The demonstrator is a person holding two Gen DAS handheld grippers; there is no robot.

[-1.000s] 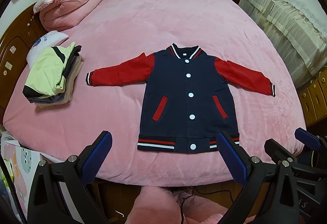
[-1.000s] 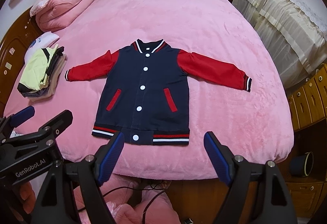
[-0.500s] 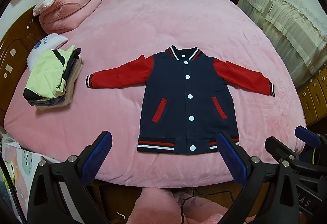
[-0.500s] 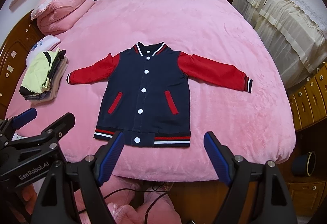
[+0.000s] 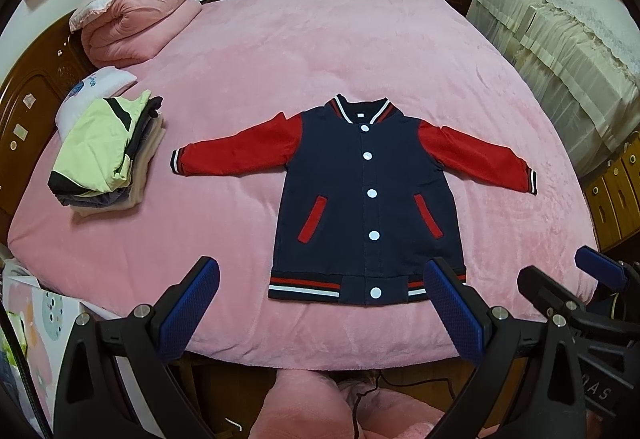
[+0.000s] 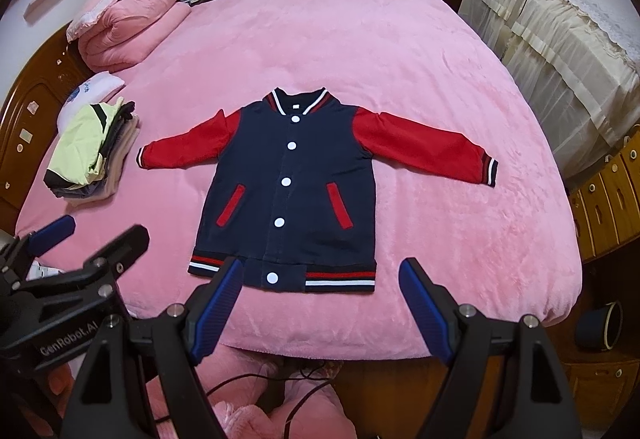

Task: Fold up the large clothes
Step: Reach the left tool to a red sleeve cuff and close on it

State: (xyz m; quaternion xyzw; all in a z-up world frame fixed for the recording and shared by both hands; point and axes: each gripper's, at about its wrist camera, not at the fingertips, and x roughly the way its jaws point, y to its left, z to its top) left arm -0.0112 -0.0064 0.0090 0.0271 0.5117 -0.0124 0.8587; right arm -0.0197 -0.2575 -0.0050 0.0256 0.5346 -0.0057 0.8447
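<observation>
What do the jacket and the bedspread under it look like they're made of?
Jacket: likely matte cotton knit, lying flat, with ribbed striped hem and cuffs and glossy white snaps, probably plastic. Bedspread: pink plush fleece, judging by its soft, fuzzy nap.

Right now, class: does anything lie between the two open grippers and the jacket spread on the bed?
Nothing visible does. Only bare pink bedcover separates the left gripper and right gripper from the jacket. The folded clothes stack sits well aside.

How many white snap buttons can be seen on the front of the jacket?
5, in one line down the front of the jacket: at the collar, upper chest, between the pockets, below them, and on the hem band. None looks hidden.
</observation>
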